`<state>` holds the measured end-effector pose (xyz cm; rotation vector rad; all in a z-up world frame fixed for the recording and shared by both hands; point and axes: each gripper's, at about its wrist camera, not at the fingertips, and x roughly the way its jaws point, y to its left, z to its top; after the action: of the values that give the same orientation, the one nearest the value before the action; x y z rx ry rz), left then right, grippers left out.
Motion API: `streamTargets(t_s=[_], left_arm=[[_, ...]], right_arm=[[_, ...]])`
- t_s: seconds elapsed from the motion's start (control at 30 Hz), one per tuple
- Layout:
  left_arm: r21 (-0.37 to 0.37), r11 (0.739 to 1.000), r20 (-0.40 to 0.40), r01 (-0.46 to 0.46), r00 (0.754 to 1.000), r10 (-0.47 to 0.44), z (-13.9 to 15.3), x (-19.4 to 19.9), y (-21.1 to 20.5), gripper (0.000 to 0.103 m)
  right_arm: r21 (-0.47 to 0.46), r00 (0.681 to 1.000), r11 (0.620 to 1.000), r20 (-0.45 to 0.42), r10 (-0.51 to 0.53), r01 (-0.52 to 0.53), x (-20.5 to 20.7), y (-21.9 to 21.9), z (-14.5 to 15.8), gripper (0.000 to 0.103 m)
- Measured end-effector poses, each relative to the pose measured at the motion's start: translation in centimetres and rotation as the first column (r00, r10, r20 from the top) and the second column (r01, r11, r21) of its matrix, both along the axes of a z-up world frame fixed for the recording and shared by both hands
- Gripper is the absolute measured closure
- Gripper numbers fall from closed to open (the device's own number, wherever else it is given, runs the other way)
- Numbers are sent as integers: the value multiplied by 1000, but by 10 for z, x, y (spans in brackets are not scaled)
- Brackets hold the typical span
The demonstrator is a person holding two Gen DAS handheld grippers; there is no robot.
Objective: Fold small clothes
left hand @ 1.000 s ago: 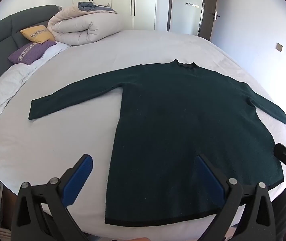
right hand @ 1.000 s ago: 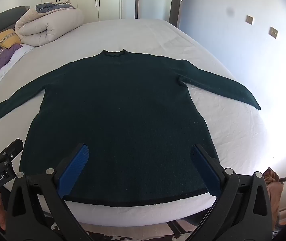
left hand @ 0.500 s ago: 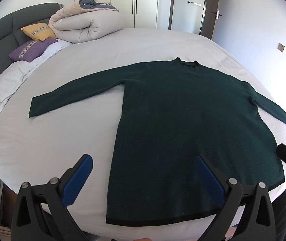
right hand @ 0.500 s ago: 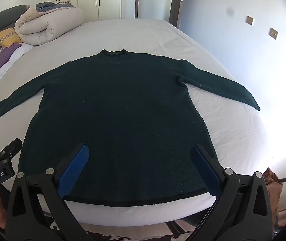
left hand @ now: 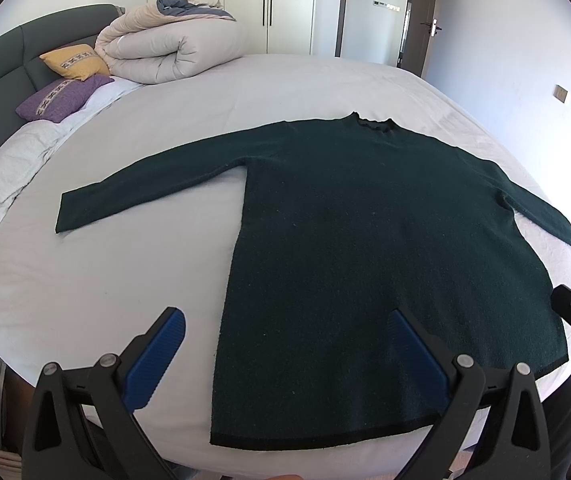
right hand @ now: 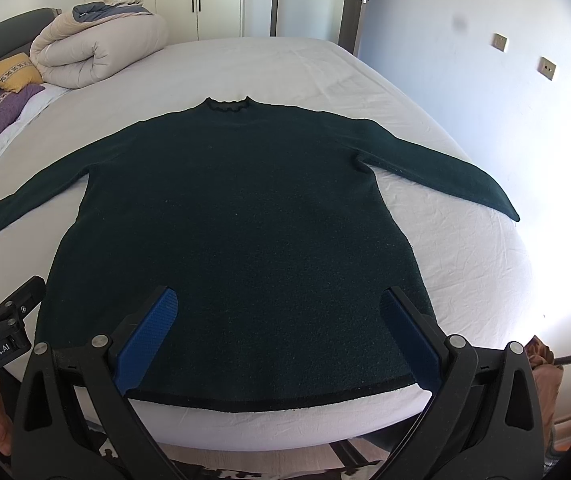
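The dark green sweater (right hand: 229, 216) is laid flat on the white bed sheet (right hand: 457, 264), front side down or up cannot be told, with the collar (right hand: 227, 105) away from the cameras and the black-edged hem (right hand: 269, 400) at the near edge of the bed. Both sleeves are spread out to the sides. Compared with a second ago, almost nothing has been changed on the cloth itself: no corner is lifted and no fold is made. Only the left view has been shifted a little, so the sweater is seen slightly lower and more to the right.

The left gripper (left hand: 285, 354) is held above the hem with its blue fingers wide apart, gripping nothing. The right gripper (right hand: 281, 330) is held likewise, fingers apart and empty. It is judged that folding is not yet begun and the approach is still prepared. A rolled duvet (left hand: 173, 50) and two pillows lie well apart at the bed head.
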<state>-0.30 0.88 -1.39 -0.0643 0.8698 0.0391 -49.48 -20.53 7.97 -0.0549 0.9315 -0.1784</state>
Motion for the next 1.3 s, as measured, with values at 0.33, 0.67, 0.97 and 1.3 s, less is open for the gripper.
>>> streamTargets(t_s=[0.33, 0.67, 0.97, 1.3], left_arm=[[1, 1000, -3, -2, 1000, 2, 0, 1, -3, 0], [2, 1000, -7, -1, 1000, 1, -1, 1, -6, 0], [1, 1000, -9, -2, 1000, 2, -1, 2, -9, 0], [2, 1000, -10, -3, 1000, 3, -1, 3, -10, 0]], right_arm=[[0, 1000, 1000, 0, 0, 0, 0, 2, 0, 0], [11, 1000, 1000, -3, -8, 8, 0, -1, -4, 0], [12, 1000, 1000, -2, -8, 8, -1, -1, -5, 0], [11, 1000, 1000, -3, -7, 7, -1, -1, -5, 0]])
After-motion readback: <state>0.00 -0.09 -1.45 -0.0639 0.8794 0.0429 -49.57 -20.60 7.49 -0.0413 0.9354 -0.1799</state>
